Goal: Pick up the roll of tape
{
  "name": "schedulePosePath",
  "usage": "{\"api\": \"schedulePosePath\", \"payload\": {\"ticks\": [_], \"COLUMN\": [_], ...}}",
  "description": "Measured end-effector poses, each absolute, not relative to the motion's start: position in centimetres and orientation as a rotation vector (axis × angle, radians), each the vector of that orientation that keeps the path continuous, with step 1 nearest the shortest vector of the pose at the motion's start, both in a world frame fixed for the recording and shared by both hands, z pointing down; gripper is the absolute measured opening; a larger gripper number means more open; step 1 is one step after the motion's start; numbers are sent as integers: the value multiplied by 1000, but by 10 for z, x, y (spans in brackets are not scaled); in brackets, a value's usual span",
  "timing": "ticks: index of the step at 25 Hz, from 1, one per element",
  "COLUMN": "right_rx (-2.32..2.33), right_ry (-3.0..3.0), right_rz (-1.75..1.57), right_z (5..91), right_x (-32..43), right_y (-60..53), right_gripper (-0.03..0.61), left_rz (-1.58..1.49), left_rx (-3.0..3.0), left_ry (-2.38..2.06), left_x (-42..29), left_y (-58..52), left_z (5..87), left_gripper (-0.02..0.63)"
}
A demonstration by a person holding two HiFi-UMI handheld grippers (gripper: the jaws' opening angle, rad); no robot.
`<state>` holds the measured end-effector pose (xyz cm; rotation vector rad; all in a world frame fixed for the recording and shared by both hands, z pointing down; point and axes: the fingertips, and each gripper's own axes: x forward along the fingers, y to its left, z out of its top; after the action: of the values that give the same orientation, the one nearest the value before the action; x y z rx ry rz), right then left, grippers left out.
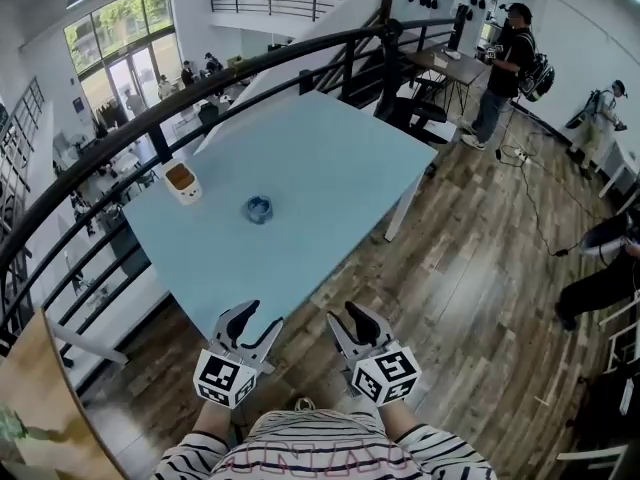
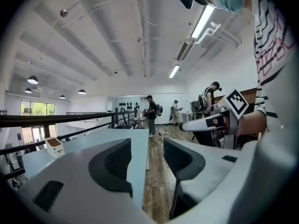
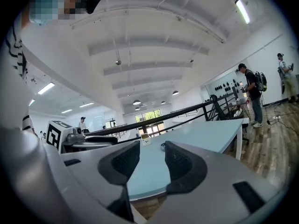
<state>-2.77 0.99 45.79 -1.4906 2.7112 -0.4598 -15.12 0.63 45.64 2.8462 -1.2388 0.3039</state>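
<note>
Bluish and small, the roll of tape lies flat on the pale blue table, toward the side nearest the black railing. A little white tub with something brown in it stands near the tape but apart from it. Nothing touches the tape.

At the table's near edge, well short of the roll, the person holds both tools out almost level. The left gripper has its jaws spread apart with only the table's edge and wooden floor showing between them. The right gripper is likewise wide, empty, and looks across the tabletop toward the tape.

From where I stand, the job has barely begun. The reach across the table, the closing on the roll and the lift are all left to do.
</note>
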Motion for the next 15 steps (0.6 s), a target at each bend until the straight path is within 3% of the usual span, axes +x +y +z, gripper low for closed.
{"api": "schedulePosePath", "payload": {"ticks": [15], "right_rx": [-1504], "right_ry": [2728], "right_rz": [-532], "right_z": [484], "right_x": [-33], "right_y": [-78], "right_gripper": [161], "left_rz": [455], "left_rx": [2822], "left_ry": [-1258], "left_x": [-167], "left_y": [-94], "left_z": [489], "left_gripper": [202]}}
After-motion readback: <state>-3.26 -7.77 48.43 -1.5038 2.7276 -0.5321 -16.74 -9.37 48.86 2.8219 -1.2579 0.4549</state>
